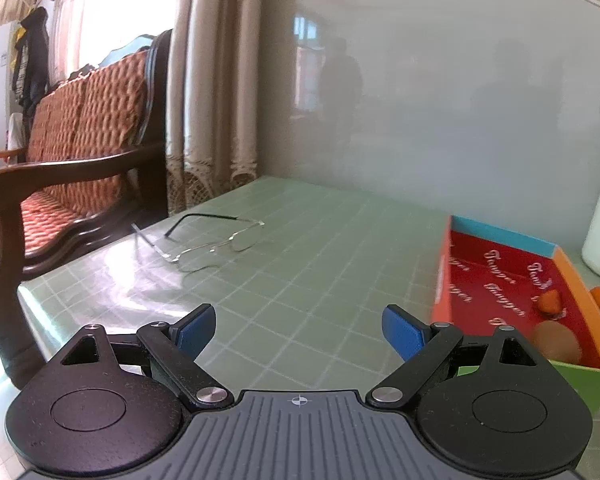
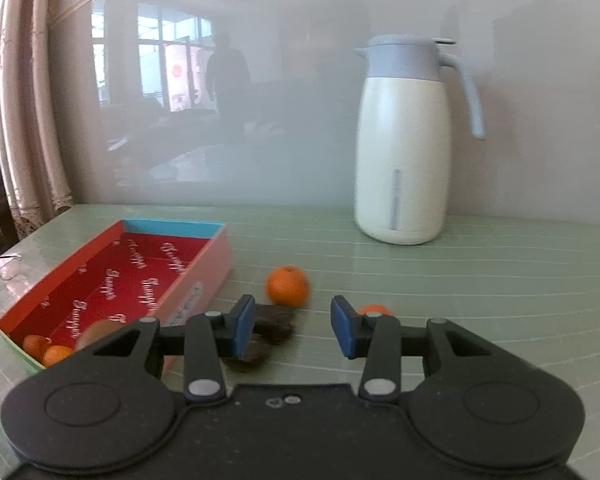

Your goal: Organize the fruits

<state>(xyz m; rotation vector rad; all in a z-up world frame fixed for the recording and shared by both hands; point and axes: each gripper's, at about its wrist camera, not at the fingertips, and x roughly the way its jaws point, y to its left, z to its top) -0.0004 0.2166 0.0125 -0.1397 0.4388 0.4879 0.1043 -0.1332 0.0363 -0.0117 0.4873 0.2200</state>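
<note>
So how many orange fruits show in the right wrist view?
4. Two lie in the box at its near corner, one sits on the table, one peeks behind the right claw finger. More may be hidden.

left tool (image 1: 298, 330): black linkage, blue pads, silver screws, grey ribbed body | right tool (image 2: 293, 330): black, blue pads

Glossy tabletop (image 2: 480, 280); cardboard box (image 2: 198, 276); wire-framed glasses (image 1: 204, 240); smooth jug (image 2: 402, 152).

Mandarin (image 2: 287, 291) right of box (image 2: 204, 280)
</note>
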